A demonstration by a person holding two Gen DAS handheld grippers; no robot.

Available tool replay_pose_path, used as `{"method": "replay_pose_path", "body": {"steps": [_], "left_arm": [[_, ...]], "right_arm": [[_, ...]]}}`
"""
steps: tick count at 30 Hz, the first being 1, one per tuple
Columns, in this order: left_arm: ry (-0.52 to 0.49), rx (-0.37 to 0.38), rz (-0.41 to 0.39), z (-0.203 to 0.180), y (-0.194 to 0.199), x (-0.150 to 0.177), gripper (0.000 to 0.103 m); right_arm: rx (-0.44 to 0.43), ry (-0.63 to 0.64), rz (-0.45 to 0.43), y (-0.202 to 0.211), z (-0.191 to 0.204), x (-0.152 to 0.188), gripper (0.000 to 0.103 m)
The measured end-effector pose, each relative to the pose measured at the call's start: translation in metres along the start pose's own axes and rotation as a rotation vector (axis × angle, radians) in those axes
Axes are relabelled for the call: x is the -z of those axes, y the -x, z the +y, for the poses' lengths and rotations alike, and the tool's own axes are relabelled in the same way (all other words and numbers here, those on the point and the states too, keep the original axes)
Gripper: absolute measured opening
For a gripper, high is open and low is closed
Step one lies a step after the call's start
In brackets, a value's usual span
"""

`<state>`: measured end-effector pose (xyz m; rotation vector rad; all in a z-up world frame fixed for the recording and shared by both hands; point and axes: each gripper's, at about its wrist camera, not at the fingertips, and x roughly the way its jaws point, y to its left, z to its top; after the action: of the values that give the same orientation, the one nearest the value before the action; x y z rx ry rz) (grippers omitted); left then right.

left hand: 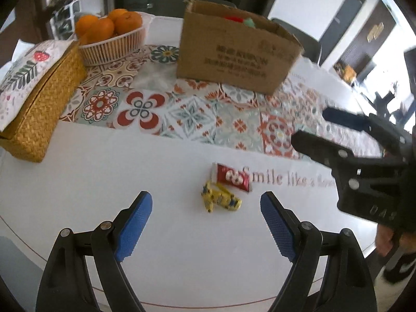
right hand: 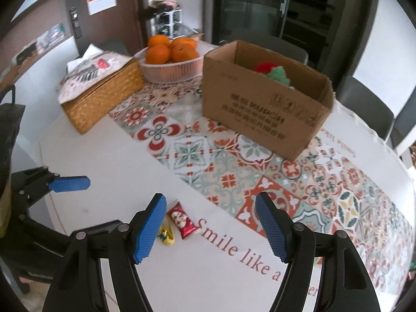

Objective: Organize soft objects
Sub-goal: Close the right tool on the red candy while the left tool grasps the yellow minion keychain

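A small yellow soft toy [left hand: 221,199] lies on the white table beside a red candy packet [left hand: 232,177]; both also show in the right wrist view, the yellow toy [right hand: 166,235] and the red packet [right hand: 183,220]. My left gripper [left hand: 206,223] is open and empty just short of them. My right gripper [right hand: 210,227] is open and empty, right of the two items; it also shows in the left wrist view [left hand: 312,127]. A cardboard box [left hand: 234,49] holds a red soft object [right hand: 264,67] and a green soft object [right hand: 279,74].
A woven tissue box [left hand: 39,98] with a floral cloth stands at the left. A white basket of oranges [left hand: 111,39] sits behind it. A patterned runner [left hand: 195,114] crosses the table under the box. Chairs [right hand: 364,104] stand beyond the far edge.
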<state>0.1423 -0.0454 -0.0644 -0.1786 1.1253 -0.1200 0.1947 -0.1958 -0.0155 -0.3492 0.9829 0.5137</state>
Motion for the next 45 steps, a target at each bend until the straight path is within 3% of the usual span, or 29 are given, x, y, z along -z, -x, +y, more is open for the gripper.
{"method": "replay_pose_path", "body": {"steps": [7,13,19,27,32,43,45], "left_arm": [[-0.09,0.008,0.004,-0.013,-0.019,0.017,0.085],[-0.249,0.036,0.015,-0.024,-0.044,0.027,0.083],[-0.294,0.037,0.001,-0.021,-0.06,0.027,0.082],[-0.387,0.081,-0.004,-0.027,-0.079,0.025,0.082],[-0.393,0.087,-0.005,-0.026,-0.09,0.021,0.082],[-0.389,0.08,-0.011,-0.025,-0.104,0.02,0.062],[-0.383,0.079,-0.02,-0.024,-0.104,0.019,0.062]], "right_arm": [[-0.071,0.077,0.043,-0.02,0.004,0.021,0.071],[-0.136,0.142,0.077,-0.045,0.009,0.032,0.069],[-0.172,0.183,0.128,-0.078,0.016,0.041,0.062],[-0.217,0.214,0.117,-0.095,0.016,0.045,0.059],[-0.237,0.203,0.132,-0.109,0.014,0.044,0.054],[-0.268,0.185,0.147,-0.127,0.014,0.042,0.045],[-0.263,0.18,0.142,-0.127,0.015,0.042,0.037]]}}
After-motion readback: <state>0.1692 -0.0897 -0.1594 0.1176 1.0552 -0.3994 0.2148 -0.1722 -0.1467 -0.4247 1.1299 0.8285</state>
